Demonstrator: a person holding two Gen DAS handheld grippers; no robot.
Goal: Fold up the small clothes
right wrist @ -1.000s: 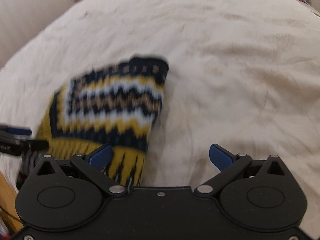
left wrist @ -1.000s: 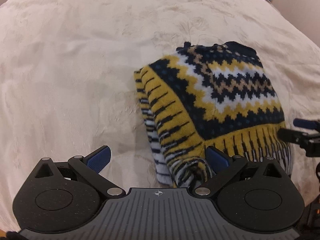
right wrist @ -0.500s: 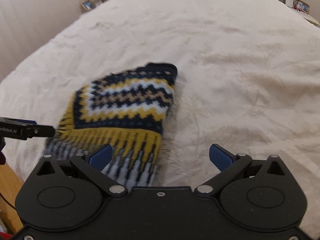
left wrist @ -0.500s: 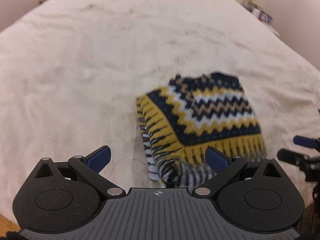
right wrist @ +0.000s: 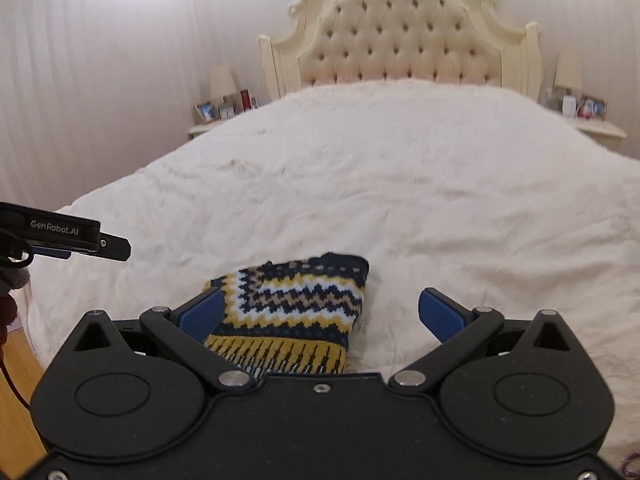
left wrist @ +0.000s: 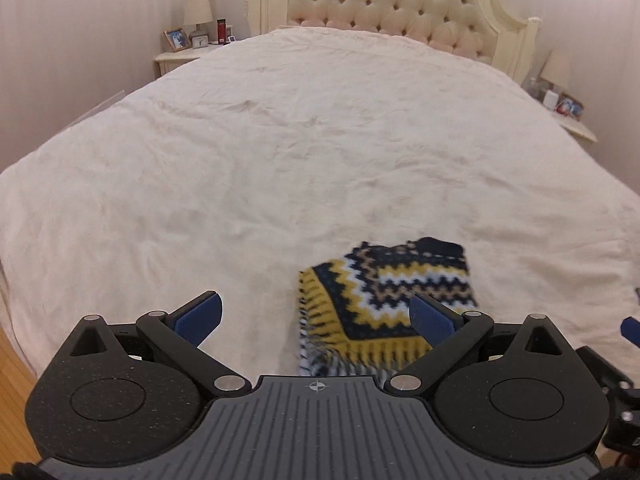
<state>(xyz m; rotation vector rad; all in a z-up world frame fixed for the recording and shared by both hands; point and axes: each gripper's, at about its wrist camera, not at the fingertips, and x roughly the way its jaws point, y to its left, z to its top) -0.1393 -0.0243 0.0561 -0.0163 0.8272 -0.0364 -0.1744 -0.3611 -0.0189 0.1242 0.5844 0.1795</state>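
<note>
Your sweater (left wrist: pixel 384 300) lies folded in a compact rectangle on the bed (left wrist: pixel 280 140), lower centre of frame; left gripper (left wrist: pixel 316 314) and right gripper (right wrist: pixel 320 312) jaws spread, empty; folding looks finished

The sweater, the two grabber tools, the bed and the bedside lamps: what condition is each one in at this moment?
Sweater: folded into a compact bundle, lying on the bedspread, held by neither tool.
Left gripper: open, holding nothing.
Right gripper: open, holding nothing.
Bedspread: spread over the bed, lightly wrinkled.
Lamp on the left nightstand: appears unlit.
Lamp on the right nightstand: appears unlit.
</note>
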